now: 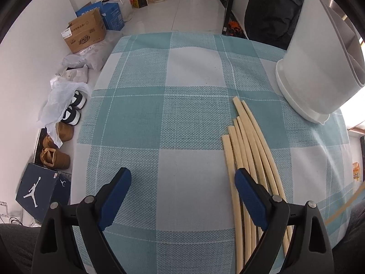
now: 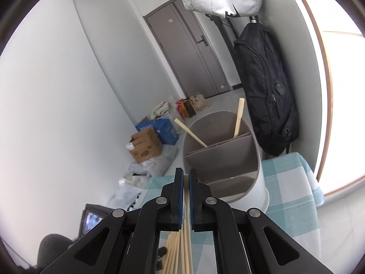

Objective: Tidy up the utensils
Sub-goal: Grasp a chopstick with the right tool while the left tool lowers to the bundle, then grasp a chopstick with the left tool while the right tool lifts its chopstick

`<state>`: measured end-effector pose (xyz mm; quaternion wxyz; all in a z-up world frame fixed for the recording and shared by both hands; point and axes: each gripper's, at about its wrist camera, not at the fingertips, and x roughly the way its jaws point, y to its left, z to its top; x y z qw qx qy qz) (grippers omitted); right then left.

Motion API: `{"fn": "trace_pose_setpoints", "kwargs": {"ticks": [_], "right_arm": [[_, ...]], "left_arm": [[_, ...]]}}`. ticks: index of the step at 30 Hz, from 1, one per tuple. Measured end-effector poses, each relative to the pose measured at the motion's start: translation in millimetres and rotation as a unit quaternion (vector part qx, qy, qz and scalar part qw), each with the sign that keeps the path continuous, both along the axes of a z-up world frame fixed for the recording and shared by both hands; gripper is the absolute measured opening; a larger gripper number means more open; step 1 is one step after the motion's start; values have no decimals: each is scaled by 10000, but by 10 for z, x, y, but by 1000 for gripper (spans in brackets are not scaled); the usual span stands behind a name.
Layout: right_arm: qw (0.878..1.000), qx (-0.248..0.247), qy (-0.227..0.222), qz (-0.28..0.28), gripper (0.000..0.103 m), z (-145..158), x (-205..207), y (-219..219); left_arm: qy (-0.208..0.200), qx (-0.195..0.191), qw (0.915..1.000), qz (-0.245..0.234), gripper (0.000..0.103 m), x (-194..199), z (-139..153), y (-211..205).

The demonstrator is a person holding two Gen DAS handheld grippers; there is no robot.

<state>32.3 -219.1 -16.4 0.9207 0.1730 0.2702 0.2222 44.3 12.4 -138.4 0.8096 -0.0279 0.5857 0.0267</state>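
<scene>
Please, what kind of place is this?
Probably a home entryway or hall: a door, a backpack hanging on the wall, shoes and cardboard boxes on the floor beside a table with a checked cloth.
</scene>
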Motion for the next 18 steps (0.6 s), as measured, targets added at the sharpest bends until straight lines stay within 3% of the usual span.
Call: {"fn": "trace_pose_setpoints", "kwargs": {"ticks": [5, 8, 10, 13, 16, 18], "right_arm": [[10000, 24, -58, -35, 4, 32, -14, -84], [9999, 72, 36, -90, 4, 9, 27, -139], [9998, 130, 99, -132, 4, -1, 51, -179], [9994, 250, 168, -166, 4, -6, 64, -232], [9994, 275, 155, -166, 4, 6, 57, -253], [9993, 288, 148, -177, 4, 14, 51, -267]], "left_arm": [[80, 178, 9998, -26, 90, 50, -20, -74], [57, 194, 9997, -110, 84, 96, -9, -96], [32, -48, 9997, -219, 57, 127, 17, -109], [-41, -25, 9985, -540, 29, 143, 49, -204], [-147, -41, 9965, -826, 7, 129, 54, -298], [-151, -110, 9960, -871, 4, 135, 57, -307]]}}
